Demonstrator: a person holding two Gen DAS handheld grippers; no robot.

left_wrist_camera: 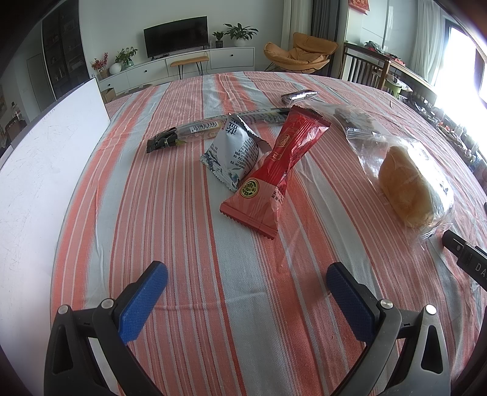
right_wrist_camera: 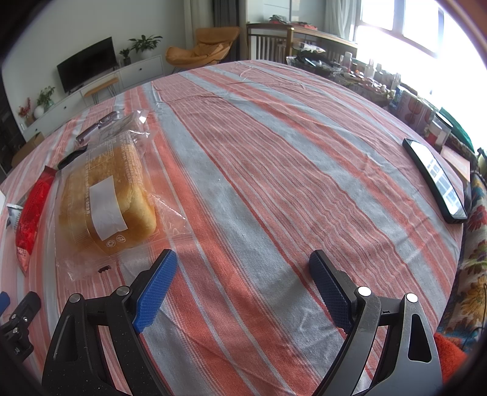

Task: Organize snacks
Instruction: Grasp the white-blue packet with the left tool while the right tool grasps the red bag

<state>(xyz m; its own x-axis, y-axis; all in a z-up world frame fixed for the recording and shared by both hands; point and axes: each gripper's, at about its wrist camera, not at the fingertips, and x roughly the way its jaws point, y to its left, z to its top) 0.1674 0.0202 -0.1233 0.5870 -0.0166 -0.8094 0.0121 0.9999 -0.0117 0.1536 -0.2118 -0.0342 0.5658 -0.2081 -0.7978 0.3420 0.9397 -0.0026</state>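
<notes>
We see daylight from the window (right_wrist_camera: pixel 404 27) far ahead-right of the right claw; it's blown out white. Striped tablecloth (right_wrist_camera: pixel 274 152) evenly lit, shadows soft under both claws. Glare on the bread wrapper (left_wrist_camera: pixel 395 152). Heavy fisheye bending, dark vignette in the corners. Center sharp, edges slightly soft.

The worktop is covered in woven striped cloth (left_wrist_camera: pixel 194 231), matt and a bit wrinkled. Glossy red foil wrapper (left_wrist_camera: pixel 275 173), crinkly clear plastic bread bag (right_wrist_camera: pixel 106 195), textured blue pads (right_wrist_camera: pixel 155 292) fitted on matt black gripper plastic.
</notes>
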